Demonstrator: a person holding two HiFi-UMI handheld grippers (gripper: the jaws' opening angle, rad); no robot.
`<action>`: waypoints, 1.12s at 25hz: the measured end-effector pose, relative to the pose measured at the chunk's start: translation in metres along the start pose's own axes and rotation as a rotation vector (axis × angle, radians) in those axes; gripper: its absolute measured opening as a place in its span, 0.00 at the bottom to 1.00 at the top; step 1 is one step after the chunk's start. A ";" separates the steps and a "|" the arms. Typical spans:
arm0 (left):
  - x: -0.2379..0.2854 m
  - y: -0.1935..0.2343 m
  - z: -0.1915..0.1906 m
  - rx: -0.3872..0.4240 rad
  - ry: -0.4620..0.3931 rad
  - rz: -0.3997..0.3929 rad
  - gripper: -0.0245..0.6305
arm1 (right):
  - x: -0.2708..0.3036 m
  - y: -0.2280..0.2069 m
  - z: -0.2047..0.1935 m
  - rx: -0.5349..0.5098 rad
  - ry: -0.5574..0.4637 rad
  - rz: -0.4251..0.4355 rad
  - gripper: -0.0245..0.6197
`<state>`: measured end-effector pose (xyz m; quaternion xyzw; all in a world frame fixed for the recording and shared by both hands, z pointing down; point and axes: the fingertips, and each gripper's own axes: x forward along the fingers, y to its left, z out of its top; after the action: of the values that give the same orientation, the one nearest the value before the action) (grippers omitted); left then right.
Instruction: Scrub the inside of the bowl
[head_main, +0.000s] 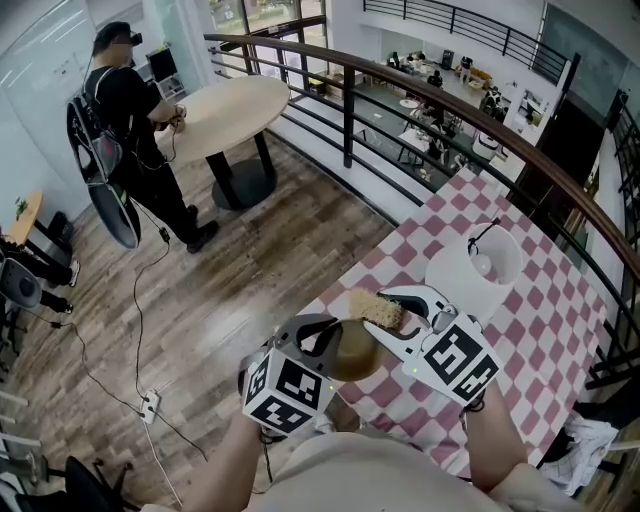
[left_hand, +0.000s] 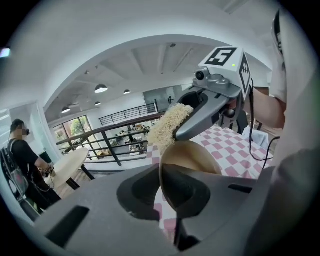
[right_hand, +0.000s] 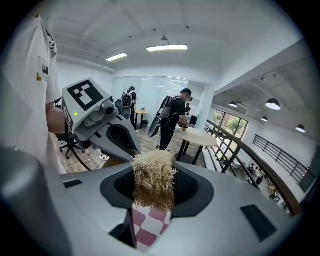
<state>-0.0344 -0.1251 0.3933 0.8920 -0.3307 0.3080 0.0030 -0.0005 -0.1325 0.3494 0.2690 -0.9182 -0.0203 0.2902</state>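
**A:** Where is the bowl on your feed?

**B:** I have the brown bowl (head_main: 355, 352) up in the air at the near left corner of the checked table (head_main: 560, 330), not resting on it. My left gripper (left_hand: 165, 196) has its 2 fingers pinched on the bowl's near rim, with the wall between them. The bowl is tipped on edge, its opening turned to the right.

**A:** And your other hand?

**B:** My right gripper (right_hand: 152, 189) has its 2 fingers clamped on a straw-coloured scrubber (right_hand: 154, 175), a fibrous wad that sticks out past the tips. In the left gripper view the scrubber sits at the bowl's far rim. It touches the rim as far as I can tell, and it is not down in the hollow.

**A:** Anything else around?

**B:** 1 white pot (head_main: 455, 275) stands farther out on the cloth, with a dark handle (head_main: 485, 235) poking up from it, well apart from both grippers. Far left on the wood floor, a person (head_main: 130, 110) in black stands at a round table (head_main: 225, 115).
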 end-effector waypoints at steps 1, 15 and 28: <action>0.000 0.002 -0.002 -0.030 -0.002 0.001 0.07 | 0.000 -0.001 -0.002 0.011 -0.003 -0.009 0.28; 0.012 0.025 -0.052 -0.321 0.036 0.084 0.07 | 0.013 0.003 -0.068 0.256 0.025 -0.020 0.28; 0.057 0.005 -0.113 -0.536 0.128 0.067 0.07 | 0.042 0.010 -0.142 0.475 0.045 -0.015 0.28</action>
<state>-0.0656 -0.1395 0.5155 0.8267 -0.4289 0.2654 0.2495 0.0430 -0.1285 0.4916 0.3367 -0.8885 0.2001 0.2391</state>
